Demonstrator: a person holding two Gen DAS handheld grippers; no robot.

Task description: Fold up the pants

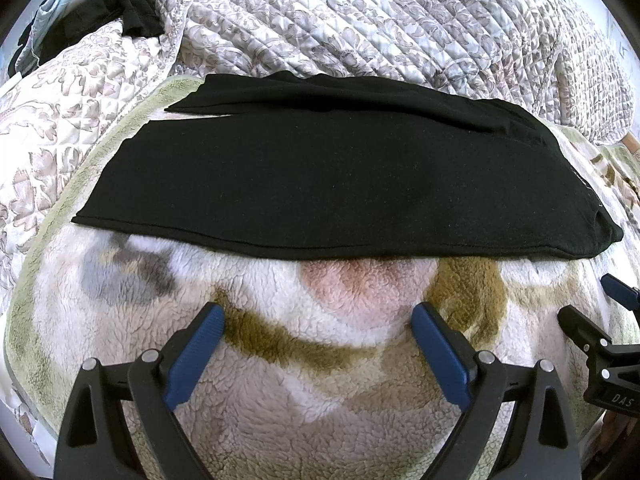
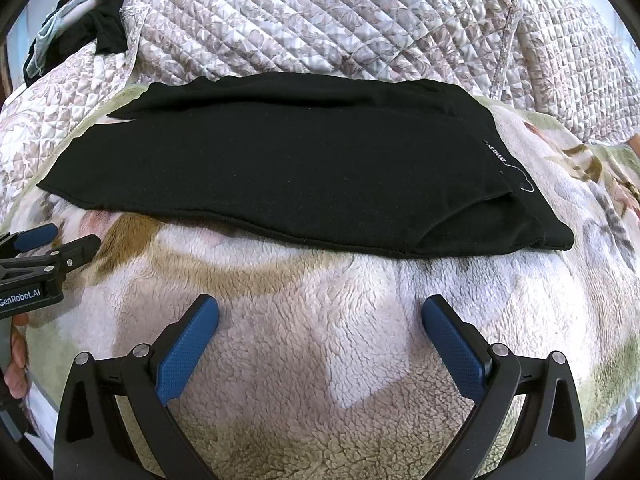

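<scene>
Black pants point(image 1: 320, 172) lie folded flat in a long band across a fleece blanket point(image 1: 320, 360); in the right wrist view the same pants point(image 2: 280, 160) show a small label near their right end. My left gripper point(image 1: 318, 312) hovers open over bare fleece just short of the pants' near edge, nothing between its blue pads. My right gripper point(image 2: 320, 304) is also open and empty, over the blanket point(image 2: 320, 360) in front of the pants. Each gripper shows at the edge of the other's view: the right gripper point(image 1: 600, 304) and the left gripper point(image 2: 60, 240).
A quilted floral bedspread point(image 1: 360, 20) rises in folds behind the pants. Dark and pale blue clothes point(image 1: 100, 12) are heaped at the far left, seen again as a clothes heap point(image 2: 80, 12). A person's hand point(image 2: 16, 356) holds the left gripper's handle.
</scene>
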